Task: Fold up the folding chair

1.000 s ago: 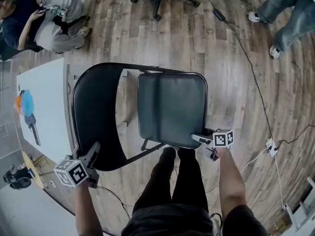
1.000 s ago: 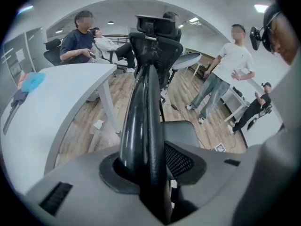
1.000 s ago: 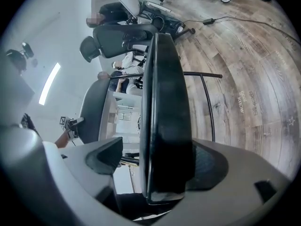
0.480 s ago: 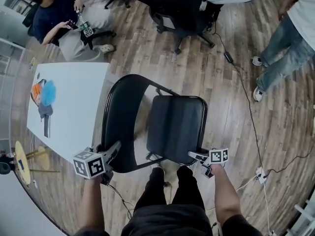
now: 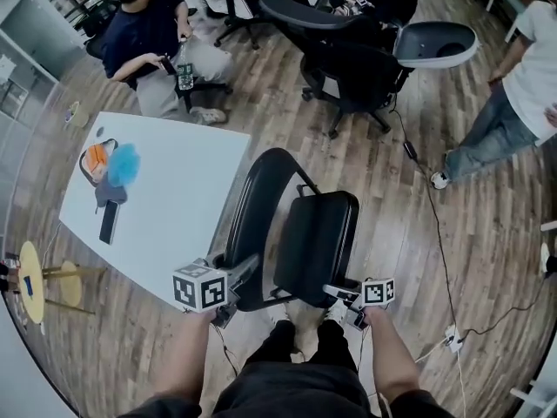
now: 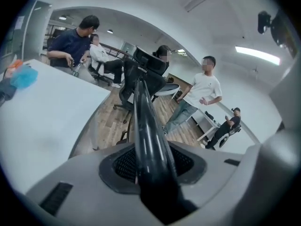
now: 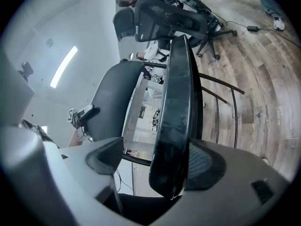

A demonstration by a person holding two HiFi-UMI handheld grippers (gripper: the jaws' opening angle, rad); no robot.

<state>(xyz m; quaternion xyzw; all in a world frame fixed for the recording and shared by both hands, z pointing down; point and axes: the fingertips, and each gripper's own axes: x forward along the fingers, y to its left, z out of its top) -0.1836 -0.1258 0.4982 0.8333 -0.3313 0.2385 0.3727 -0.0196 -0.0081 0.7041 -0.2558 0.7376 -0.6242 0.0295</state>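
Observation:
A black folding chair stands on the wood floor, its backrest (image 5: pixel 257 212) to the left and its seat (image 5: pixel 318 233) tipped up steeply beside it. My left gripper (image 5: pixel 242 270) holds the backrest's top rim (image 6: pixel 146 126), which runs between its jaws; they have just been opening a little, and the pads (image 6: pixel 123 166) still lie against the rim. My right gripper (image 5: pixel 338 292) is at the seat's front edge (image 7: pixel 181 102). The edge rests on one jaw, and a gap shows between it and the other pad (image 7: pixel 107 157).
A white table (image 5: pixel 165 190) with a blue and orange item (image 5: pixel 111 164) stands close to the chair's left. Office chairs (image 5: pixel 357 50) and a seated person (image 5: pixel 152 33) are behind; another person (image 5: pixel 513 94) stands at right. A cable (image 5: pixel 435 225) crosses the floor. My legs (image 5: pixel 296 355) are right below.
Both grippers have risen with the chair. The seat has swung up toward the backrest and now looks much narrower. The table and the people behind have come further into view.

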